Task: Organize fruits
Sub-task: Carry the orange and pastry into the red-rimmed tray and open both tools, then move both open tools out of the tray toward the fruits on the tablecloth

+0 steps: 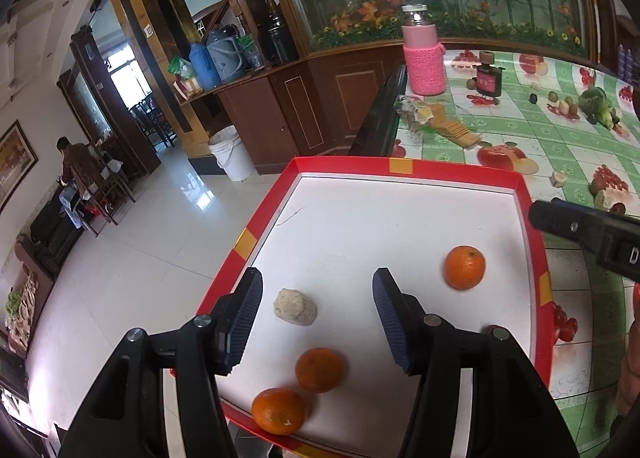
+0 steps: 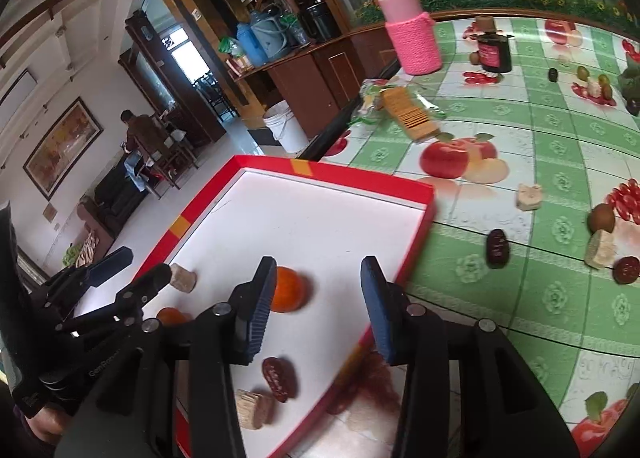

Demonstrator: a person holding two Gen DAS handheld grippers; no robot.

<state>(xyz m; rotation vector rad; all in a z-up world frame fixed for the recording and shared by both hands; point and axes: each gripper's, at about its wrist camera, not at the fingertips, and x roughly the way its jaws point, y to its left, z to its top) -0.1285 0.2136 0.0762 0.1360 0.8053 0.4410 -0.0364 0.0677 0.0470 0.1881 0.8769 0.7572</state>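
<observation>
Hovering over the red-rimmed tray [image 1: 536,225], the left gripper [image 1: 318,322] and right gripper [image 2: 318,306] are both seen with jaws apart, nothing clamped. Three oranges [image 1: 464,267] are found resting inside the tray with a pale lump [image 1: 295,306], while a dark date [image 2: 497,248] is left lying on the green tablecloth [image 2: 520,129].

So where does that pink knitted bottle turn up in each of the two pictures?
Left wrist view: the pink knitted bottle stands upper centre-right, at the table's far edge, beyond the red tray.
Right wrist view: the same bottle sits top centre, leaning in the fisheye, again beyond the tray.
Shared landmark: the dark jar with the pink label, just right of the bottle in both.
</observation>
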